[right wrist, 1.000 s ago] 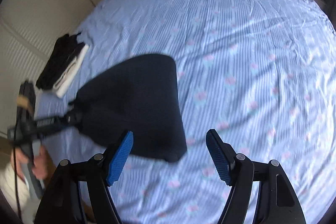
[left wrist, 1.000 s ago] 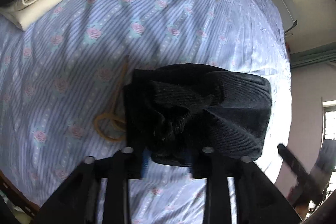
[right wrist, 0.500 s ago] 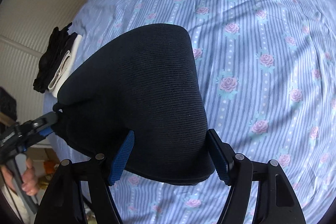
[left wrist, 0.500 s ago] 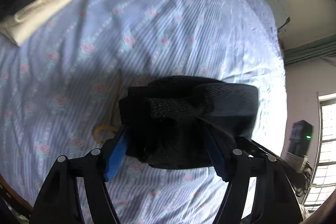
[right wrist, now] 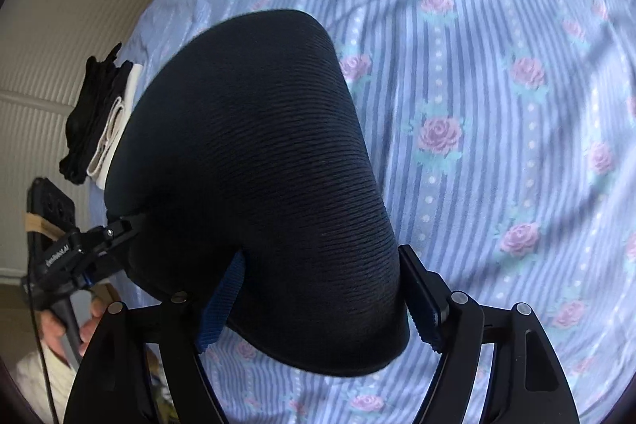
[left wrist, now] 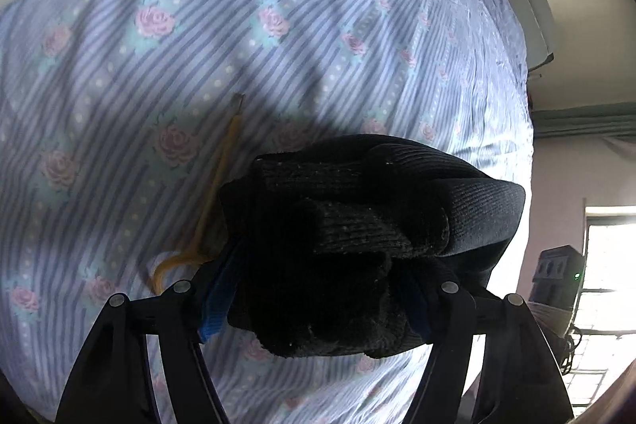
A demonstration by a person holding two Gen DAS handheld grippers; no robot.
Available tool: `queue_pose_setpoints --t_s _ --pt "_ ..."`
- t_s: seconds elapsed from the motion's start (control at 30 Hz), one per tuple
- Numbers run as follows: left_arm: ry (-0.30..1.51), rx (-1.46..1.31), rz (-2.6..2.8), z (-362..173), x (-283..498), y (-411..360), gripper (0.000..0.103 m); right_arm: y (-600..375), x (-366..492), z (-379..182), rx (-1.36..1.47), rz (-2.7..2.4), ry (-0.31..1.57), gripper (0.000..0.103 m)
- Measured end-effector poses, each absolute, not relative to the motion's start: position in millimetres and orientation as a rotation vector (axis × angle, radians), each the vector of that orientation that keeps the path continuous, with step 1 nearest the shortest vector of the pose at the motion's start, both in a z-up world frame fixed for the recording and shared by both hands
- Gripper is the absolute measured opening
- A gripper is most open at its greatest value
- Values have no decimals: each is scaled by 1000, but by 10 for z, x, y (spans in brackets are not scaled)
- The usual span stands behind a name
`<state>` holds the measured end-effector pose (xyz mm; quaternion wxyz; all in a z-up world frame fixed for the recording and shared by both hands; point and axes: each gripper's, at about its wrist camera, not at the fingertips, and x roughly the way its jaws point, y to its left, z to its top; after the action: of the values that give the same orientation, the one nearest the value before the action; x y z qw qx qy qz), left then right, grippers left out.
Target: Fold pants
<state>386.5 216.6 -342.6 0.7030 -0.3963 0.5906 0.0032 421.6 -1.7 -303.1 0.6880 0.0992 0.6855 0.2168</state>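
The folded black ribbed pants (right wrist: 262,161) lie as a thick bundle on the blue striped rose bedsheet (right wrist: 497,86). In the left wrist view the bundle (left wrist: 357,237) fills the space between my left gripper's (left wrist: 318,293) blue-padded fingers, which are spread around one end of it. My right gripper (right wrist: 318,289) straddles the other end, its fingers spread on either side of the fabric. The left gripper also shows in the right wrist view (right wrist: 95,249), against the bundle's far end.
A yellow cord with a loop (left wrist: 214,193) lies on the sheet beside the bundle. A stack of folded black and cream clothes (right wrist: 99,122) sits at the bed's far edge by the cream headboard (right wrist: 59,26). The bed edge and a window (left wrist: 604,265) are at right.
The left gripper went from shut on the pants to spread wide around them. The right gripper moved in from clear of the bundle to straddle its end. Both cameras came closer to the bed.
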Motion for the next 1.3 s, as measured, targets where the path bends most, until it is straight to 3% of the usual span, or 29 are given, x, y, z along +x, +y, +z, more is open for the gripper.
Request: queue_pose_setpoints --t_s 0.23,0.37,0.5,0.53,0.57,0.73,0.9,1.07,1.3 --pt "1292 -905 0 -3500 3843 2187 67 -57 4187 -3135 304 447 1520 76" --pt "1289 -961 -21 -3464 3758 2256 49 -75 4183 -3086 356 438 1539 68" --pt "1277 -981 -25 -3329 3700 2264 39 -101 4107 -2894 335 435 1520 61" --pt "1270 -989 -28 -3287 3688 2263 35 -106 4074 -2809 336 440 1507 59" --pt "1258 -999 -39 -3239 3669 2263 23 -101 4039 -2753 340 445 1497 58" --pt "1211 -962 -78 -2977 3590 2213 21 -119 3858 -2423 358 465 1438 56" --pt "1264 -885 -72 -3042 3578 2196 28 -95 3762 -2461 330 448 1446 56" --pt "1327 -759 -51 -3131 3650 2190 68 -160 3883 -2685 314 413 1474 56" --pt "1362 -697 -137 -3289 3821 2162 81 -274 3857 -2935 310 383 1489 60"
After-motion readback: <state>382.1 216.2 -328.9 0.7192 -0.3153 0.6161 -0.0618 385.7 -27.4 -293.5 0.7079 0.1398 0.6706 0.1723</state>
